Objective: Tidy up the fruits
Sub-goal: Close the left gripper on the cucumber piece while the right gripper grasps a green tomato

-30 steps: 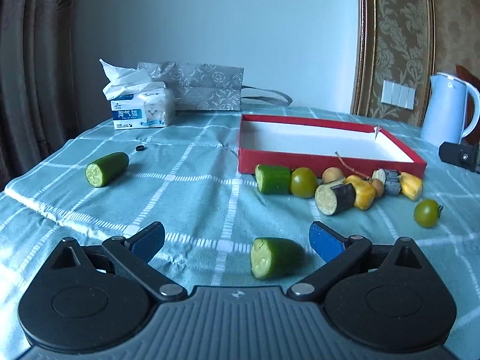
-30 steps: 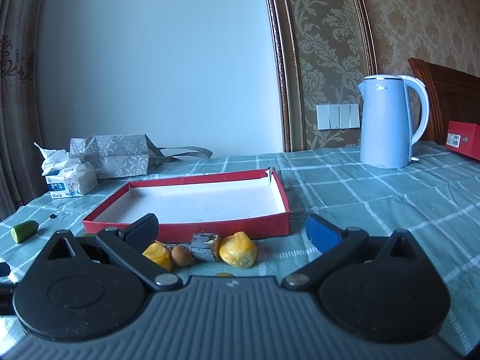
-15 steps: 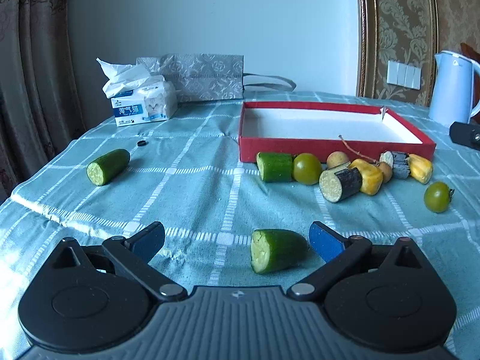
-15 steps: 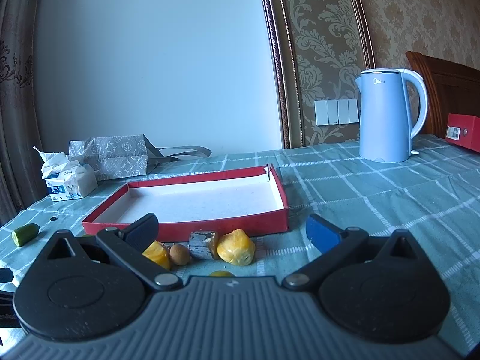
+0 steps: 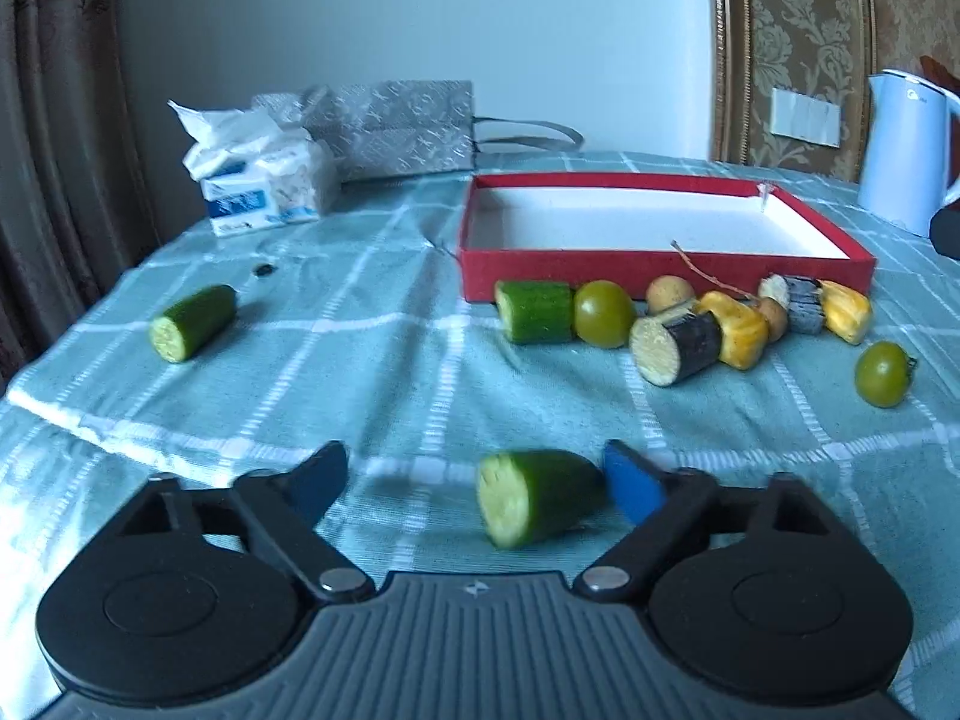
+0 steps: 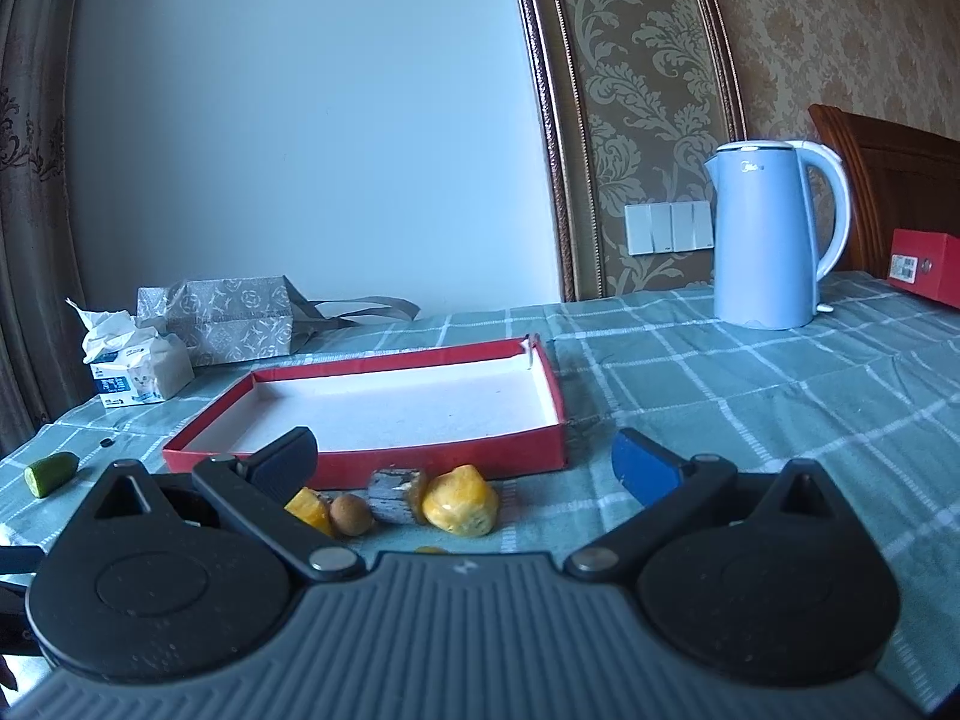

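Right wrist: kettle (image 6: 774, 234) behind tray (image 6: 372, 468)

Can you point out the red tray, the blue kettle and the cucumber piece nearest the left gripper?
red tray (image 5: 600, 267), left wrist view, on its front wall.
blue kettle (image 6: 762, 240), right wrist view, middle of its body.
cucumber piece (image 5: 540, 501), left wrist view, on its green skin.

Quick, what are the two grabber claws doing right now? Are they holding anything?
Left gripper: jaws closing around the nearest cucumber piece; not gripped yet.
Right gripper: open, holding nothing.
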`<state>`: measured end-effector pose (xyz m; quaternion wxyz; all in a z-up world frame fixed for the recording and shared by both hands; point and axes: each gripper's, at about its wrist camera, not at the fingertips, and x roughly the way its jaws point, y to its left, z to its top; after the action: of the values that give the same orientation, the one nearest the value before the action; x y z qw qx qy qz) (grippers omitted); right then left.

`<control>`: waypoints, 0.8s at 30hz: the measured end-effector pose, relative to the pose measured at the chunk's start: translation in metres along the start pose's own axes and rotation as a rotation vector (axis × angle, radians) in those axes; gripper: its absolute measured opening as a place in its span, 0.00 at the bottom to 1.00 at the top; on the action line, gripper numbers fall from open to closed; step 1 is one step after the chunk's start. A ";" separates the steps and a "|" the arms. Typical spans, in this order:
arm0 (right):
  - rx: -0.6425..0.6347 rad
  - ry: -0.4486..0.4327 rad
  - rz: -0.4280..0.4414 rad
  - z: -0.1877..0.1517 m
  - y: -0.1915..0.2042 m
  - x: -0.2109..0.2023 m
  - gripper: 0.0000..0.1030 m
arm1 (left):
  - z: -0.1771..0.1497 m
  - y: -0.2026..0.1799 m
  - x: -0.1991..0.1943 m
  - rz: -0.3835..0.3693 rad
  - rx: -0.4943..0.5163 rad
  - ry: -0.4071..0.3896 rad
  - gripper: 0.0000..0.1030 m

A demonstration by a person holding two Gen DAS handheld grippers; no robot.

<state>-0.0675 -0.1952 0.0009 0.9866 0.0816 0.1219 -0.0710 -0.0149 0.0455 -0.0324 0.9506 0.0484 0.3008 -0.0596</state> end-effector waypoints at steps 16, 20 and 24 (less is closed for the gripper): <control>-0.002 0.075 -0.071 0.005 -0.069 0.002 1.00 | -0.006 -0.001 -0.009 -0.129 -0.007 -0.045 0.37; -0.120 0.122 0.033 -0.001 -0.052 0.008 1.00 | -0.006 0.004 -0.013 -0.129 -0.029 -0.070 0.37; -0.241 0.154 0.095 -0.009 -0.028 0.015 1.00 | -0.007 0.014 -0.009 -0.136 -0.083 -0.069 0.37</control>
<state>-0.0598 -0.2226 -0.0151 0.9793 -0.0264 0.2009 -0.0024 -0.0243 0.0610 -0.0319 0.9554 -0.0136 0.2726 -0.1131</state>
